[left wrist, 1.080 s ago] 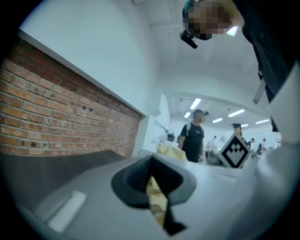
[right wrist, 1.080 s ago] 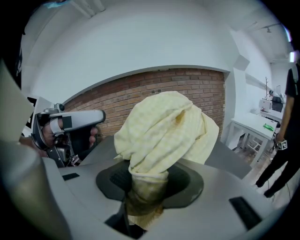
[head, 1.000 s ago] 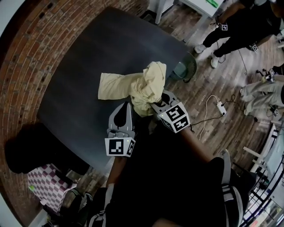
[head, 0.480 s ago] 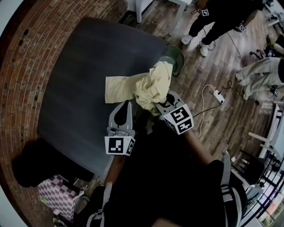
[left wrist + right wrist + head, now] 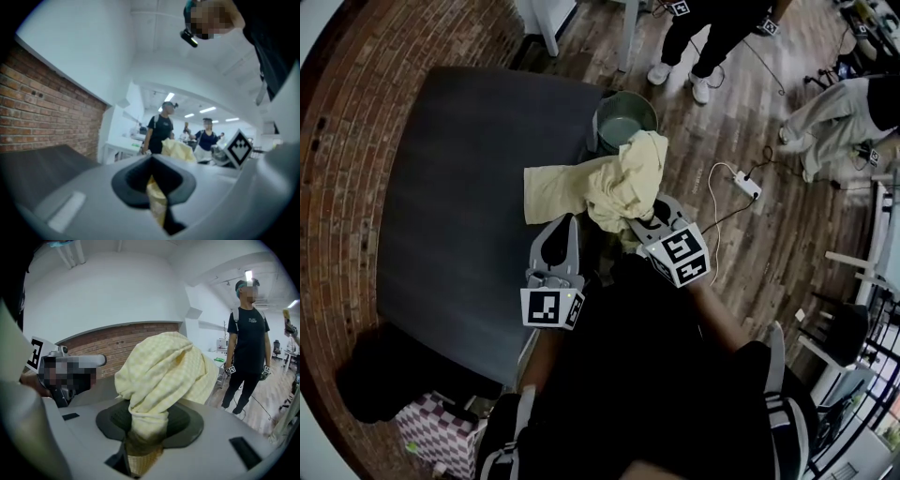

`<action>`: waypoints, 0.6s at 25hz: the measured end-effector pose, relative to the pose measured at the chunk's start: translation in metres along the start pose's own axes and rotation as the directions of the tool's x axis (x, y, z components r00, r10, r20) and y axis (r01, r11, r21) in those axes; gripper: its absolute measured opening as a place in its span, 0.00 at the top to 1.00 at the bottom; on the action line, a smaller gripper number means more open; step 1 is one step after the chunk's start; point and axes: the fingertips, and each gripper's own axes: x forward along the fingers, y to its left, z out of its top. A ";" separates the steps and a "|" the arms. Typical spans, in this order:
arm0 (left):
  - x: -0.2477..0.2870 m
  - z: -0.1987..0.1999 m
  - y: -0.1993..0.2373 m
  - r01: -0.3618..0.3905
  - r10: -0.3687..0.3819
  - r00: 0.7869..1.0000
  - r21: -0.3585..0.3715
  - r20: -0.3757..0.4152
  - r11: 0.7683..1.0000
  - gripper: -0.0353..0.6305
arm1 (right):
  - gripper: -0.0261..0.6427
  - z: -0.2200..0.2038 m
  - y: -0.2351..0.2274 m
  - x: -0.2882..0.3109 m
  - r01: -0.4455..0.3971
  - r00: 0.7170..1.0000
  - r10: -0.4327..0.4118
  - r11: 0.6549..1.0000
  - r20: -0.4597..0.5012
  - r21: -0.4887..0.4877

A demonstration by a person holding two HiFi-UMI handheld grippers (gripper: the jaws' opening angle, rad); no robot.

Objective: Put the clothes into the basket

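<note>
A pale yellow cloth [image 5: 614, 187] hangs bunched between both grippers, over the right edge of the dark table [image 5: 469, 187]. Its upper fold reaches the rim of a grey-green bucket-like basket [image 5: 602, 112] standing on the floor beside the table. My left gripper [image 5: 572, 225] is shut on a thin strip of the cloth [image 5: 157, 201], seen pinched in the left gripper [image 5: 152, 178]. My right gripper [image 5: 643, 212] is shut on the thick bunch, which piles up over the right gripper [image 5: 145, 439] as checked yellow cloth [image 5: 164, 376].
Two people stand on the wooden floor beyond the basket [image 5: 703, 37]. A white power strip with its cable [image 5: 746, 186] lies to the right. Brick surface borders the table at left [image 5: 347, 141]. A checkered bag [image 5: 436, 436] sits at lower left.
Both grippers have carried the cloth across the table toward its right edge. The basket now lies right beside the cloth's upper fold instead of apart from it.
</note>
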 end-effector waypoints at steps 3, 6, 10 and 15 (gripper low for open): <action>0.018 0.000 -0.021 0.020 -0.020 1.000 -0.006 0.003 1.000 0.94 | 0.72 -0.002 -0.021 -0.019 0.028 1.000 -0.028 1.000 0.012 0.002; 0.032 0.000 -0.040 0.030 -0.030 1.000 -0.004 0.011 1.000 0.94 | 0.72 -0.004 -0.038 -0.035 0.045 0.999 -0.045 0.999 0.022 0.006; 0.049 -0.002 -0.061 0.053 -0.052 0.999 -0.002 0.011 0.999 0.94 | 0.72 -0.002 -0.059 -0.050 0.069 0.997 -0.069 0.998 0.044 -0.001; 0.062 -0.003 -0.073 0.102 -0.102 0.995 0.006 -0.014 0.995 0.94 | 0.72 -0.007 -0.074 -0.064 0.126 0.991 -0.128 0.991 0.050 0.046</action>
